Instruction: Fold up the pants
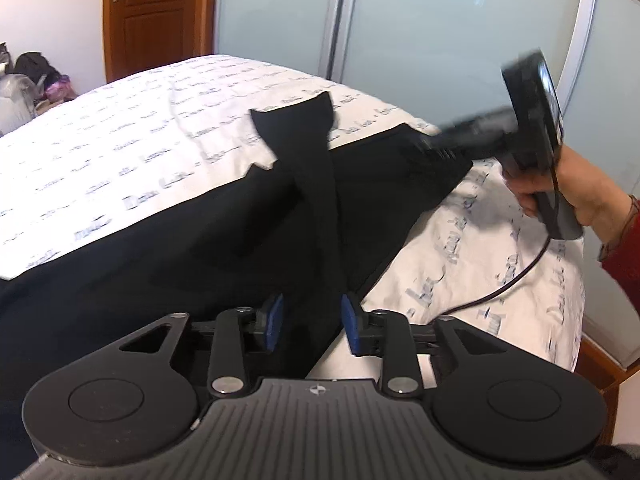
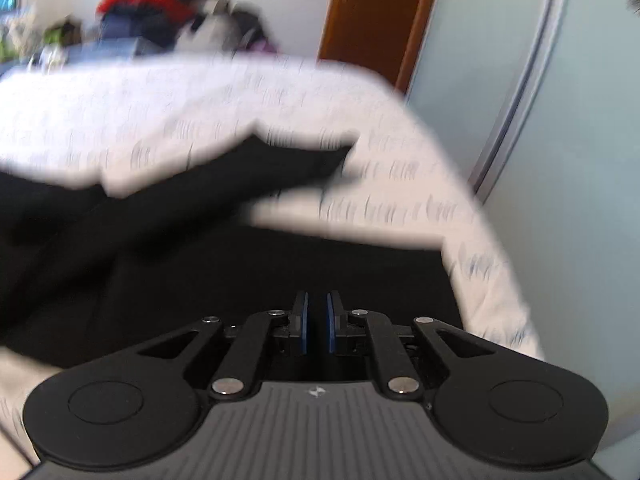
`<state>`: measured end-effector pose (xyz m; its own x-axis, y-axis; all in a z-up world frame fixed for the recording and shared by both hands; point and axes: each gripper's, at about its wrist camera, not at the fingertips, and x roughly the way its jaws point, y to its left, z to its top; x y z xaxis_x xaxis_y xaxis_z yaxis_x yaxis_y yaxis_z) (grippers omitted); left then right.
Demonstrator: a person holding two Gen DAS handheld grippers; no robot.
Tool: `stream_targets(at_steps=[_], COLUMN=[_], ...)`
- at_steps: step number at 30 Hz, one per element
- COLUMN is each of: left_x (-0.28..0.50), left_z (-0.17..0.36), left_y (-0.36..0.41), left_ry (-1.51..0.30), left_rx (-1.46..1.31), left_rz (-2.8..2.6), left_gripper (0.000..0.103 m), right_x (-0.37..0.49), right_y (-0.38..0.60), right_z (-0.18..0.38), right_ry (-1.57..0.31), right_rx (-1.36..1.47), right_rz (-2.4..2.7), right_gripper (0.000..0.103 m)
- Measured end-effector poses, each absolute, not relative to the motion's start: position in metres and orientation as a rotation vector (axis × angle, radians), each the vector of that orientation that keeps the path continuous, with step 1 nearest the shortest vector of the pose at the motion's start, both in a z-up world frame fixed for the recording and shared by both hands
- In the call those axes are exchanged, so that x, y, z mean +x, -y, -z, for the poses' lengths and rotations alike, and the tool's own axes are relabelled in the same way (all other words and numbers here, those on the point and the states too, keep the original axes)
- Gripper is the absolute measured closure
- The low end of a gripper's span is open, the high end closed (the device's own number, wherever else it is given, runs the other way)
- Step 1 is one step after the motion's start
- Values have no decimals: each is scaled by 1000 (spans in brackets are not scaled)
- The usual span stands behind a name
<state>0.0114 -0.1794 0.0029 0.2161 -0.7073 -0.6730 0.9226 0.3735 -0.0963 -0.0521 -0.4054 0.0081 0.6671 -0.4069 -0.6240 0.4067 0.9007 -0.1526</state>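
Observation:
Black pants (image 1: pixel 180 248) lie spread across a bed with a white printed sheet (image 1: pixel 120 140). One narrow black part (image 1: pixel 316 184) runs from the far side back toward me and passes between the blue pads (image 1: pixel 274 320) of my left gripper (image 1: pixel 313 320). Its jaws stand apart and do not press the cloth. A hand holds my right gripper (image 1: pixel 424 148) at the right, blurred, with its tips over the pants' far right edge. In the right wrist view the right gripper (image 2: pixel 318 326) hovers over the pants (image 2: pixel 200 272), pads nearly touching, and nothing shows between them.
The bed's edge (image 1: pixel 576 280) drops off at the right, beside frosted sliding doors (image 1: pixel 440 40). A wooden door (image 1: pixel 160 12) stands behind the bed. Bags and clothes (image 1: pixel 36 76) pile up at the far left. A black cable (image 1: pixel 516 280) trails over the sheet.

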Motion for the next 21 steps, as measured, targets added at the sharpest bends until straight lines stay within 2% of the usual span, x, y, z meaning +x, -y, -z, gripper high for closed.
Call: stream_targets(at_steps=[2, 4, 5, 6, 13, 18, 20, 21], left_x=[9, 7, 6, 6, 9, 8, 9, 9], left_z=[-1, 2, 3, 5, 21, 26, 26, 26], left_y=[191, 202, 206, 211, 230, 232, 234, 234], left_ry=[-694, -675, -667, -666, -670, -649, -647, -645], left_rx=[352, 346, 343, 342, 372, 383, 384, 385], left_rz=[1173, 1167, 1159, 1147, 1078, 1075, 1075, 1075], left_gripper=[55, 51, 51, 51, 53, 52, 52, 52], right_x=[-35, -5, 11, 29, 150, 172, 171, 169], right_y=[402, 398, 393, 388, 404, 434, 444, 447], right_z=[-24, -35, -38, -38, -12, 14, 23, 24], right_ry=[-631, -598, -577, -562, -690, -786, -794, -784], right_rx=[20, 18, -2, -28, 1, 101, 164, 170], right_rz=[427, 402, 393, 387, 437, 524, 515, 518], right_gripper=[81, 42, 36, 34, 35, 36, 48, 66])
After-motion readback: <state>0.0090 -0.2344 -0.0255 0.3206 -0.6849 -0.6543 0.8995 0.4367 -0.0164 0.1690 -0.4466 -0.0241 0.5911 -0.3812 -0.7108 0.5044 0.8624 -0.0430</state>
